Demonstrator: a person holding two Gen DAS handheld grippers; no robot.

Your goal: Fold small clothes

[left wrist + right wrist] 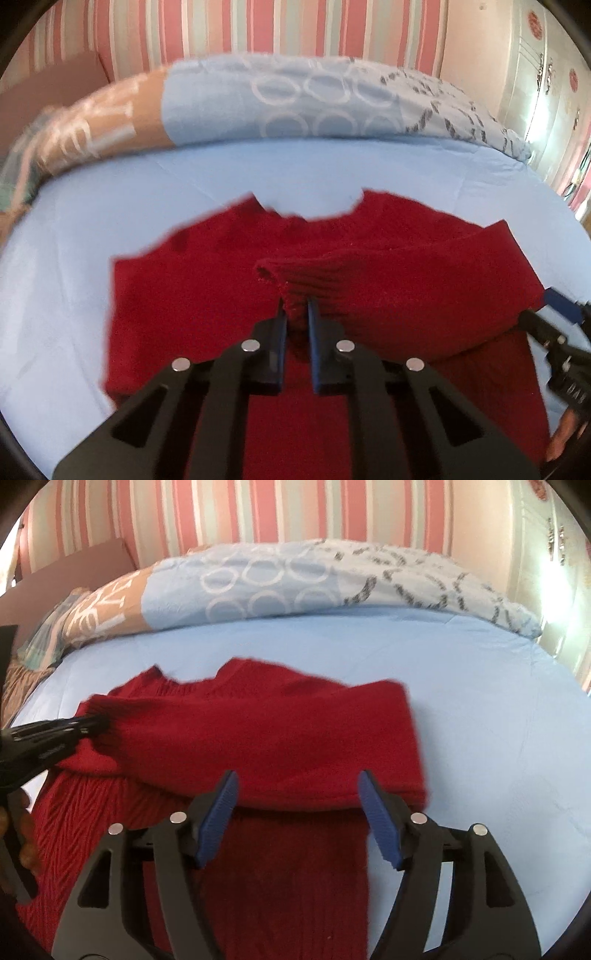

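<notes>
red sweater [229,295] cuff [295,277] pinched in left hand-held gripper [296,306]; on bed [74,258]

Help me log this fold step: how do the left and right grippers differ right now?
The left gripper is shut, pinching the ribbed cuff of the red sweater; the right gripper stands open, gripping nothing. The left's pads press fabric; the right's pads are bare above the folded sleeve. Both have black frames, blue pads, and point down at the sweater on the blue sheet.
</notes>
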